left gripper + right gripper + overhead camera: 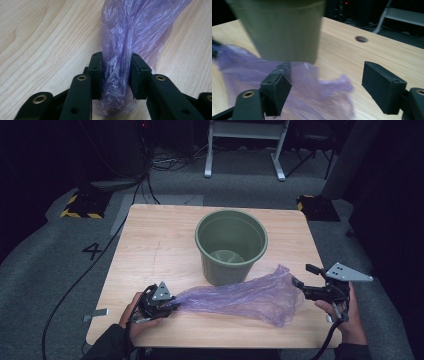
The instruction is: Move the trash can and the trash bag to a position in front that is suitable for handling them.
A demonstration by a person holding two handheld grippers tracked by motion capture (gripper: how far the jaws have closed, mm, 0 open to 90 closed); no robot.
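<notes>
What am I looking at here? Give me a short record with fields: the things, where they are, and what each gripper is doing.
surface: wooden table
bucket: green bucket, upright near the table's middle, nothing visible inside
bag: purple plastic bag, lying stretched across the table in front of the bucket
left gripper: left gripper, jaws on either side of one bunched end of the bag
right gripper: right gripper, jaws wide apart near the bag's loose end, not gripping it
</notes>
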